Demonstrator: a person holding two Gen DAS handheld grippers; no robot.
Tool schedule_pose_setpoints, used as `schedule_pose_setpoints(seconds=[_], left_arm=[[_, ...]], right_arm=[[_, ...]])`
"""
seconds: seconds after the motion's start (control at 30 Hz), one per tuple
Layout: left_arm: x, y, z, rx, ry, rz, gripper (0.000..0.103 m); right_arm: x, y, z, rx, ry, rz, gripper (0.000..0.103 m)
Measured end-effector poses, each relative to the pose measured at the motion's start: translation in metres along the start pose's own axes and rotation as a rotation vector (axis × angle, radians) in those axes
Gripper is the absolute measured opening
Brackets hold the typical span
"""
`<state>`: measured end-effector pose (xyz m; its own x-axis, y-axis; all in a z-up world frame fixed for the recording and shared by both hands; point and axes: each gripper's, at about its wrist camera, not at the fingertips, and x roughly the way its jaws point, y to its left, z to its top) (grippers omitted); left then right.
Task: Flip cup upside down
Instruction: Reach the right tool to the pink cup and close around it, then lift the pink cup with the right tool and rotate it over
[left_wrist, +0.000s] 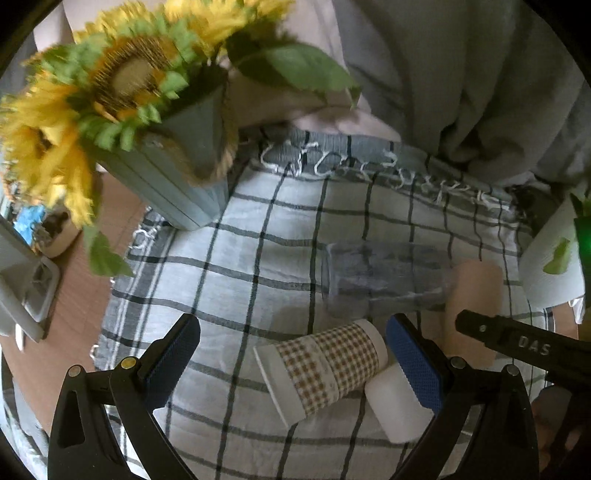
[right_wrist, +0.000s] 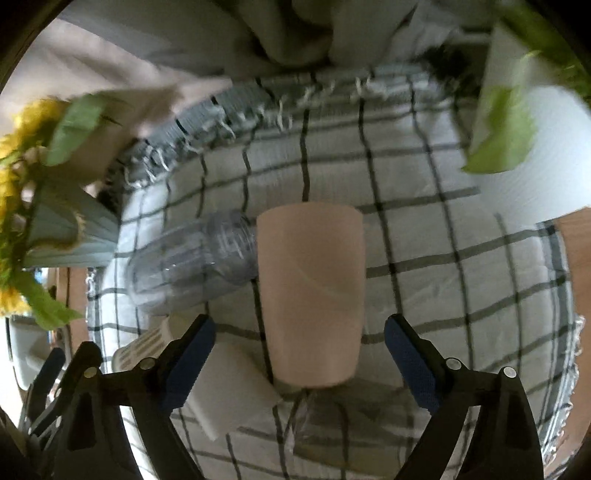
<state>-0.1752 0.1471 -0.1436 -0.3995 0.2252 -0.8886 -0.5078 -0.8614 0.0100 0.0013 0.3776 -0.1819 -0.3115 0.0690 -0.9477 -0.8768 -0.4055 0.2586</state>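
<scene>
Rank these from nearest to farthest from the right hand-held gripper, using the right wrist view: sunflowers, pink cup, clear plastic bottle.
1. Pink cup, between the open fingers of the right hand-held gripper.
2. Clear plastic bottle, lying left of the cup.
3. Sunflowers, far left edge.

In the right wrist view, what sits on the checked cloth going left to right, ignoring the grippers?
Sunflower vase → clear plastic bottle lying on its side → pink cup → white paper roll.
</scene>
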Motion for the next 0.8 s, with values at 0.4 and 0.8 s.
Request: schedule_pose_setpoints(seconds=[0.4, 0.8], left_arm=[[0.031, -0.007, 0.004, 0.003, 0.060, 0.000, 0.103], [-0.024, -0.008, -0.003, 0.035, -0.065, -0.025, 0.103]], right_arm=[[0.043, -0.005, 0.019, 0.027, 0.082, -0.033, 0.070], [-0.019, -0.002, 0.004, 0.019, -0.091, -0.045, 0.070]])
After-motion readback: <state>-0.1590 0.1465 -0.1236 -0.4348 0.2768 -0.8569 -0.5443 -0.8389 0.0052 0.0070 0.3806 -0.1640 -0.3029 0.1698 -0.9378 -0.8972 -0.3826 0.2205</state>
